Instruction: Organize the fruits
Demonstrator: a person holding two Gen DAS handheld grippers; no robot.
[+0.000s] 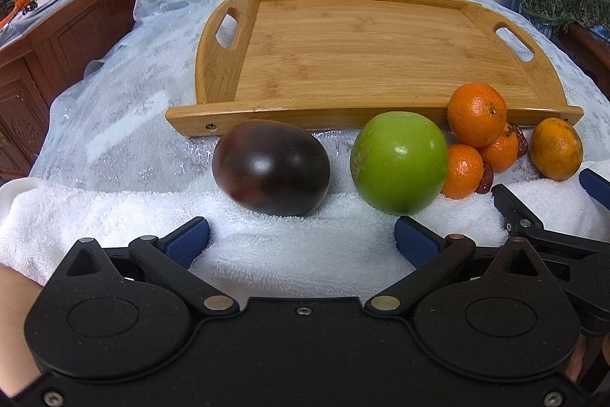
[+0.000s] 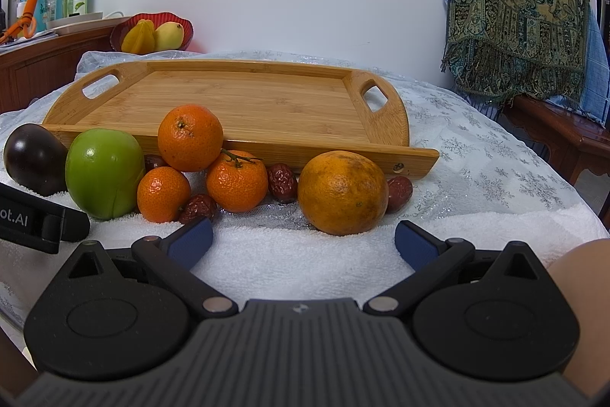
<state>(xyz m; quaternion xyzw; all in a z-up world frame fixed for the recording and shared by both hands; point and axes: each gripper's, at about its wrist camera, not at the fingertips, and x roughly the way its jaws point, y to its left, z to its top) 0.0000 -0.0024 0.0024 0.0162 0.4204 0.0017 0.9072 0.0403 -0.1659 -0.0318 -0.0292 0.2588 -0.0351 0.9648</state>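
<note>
White towel point(image 2: 289, 254) under both wide-open, empty tongs point(image 1: 301, 239) point(image 2: 303, 241); dried red dates point(image 2: 282, 182) clear only from the right wrist.

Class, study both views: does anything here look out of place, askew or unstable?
Yes. One mandarin is perched on top of two others, leaning by the wooden tray, so it may roll. All fruit lies outside the bare tray. Nothing appears spilled or damaged.
</note>
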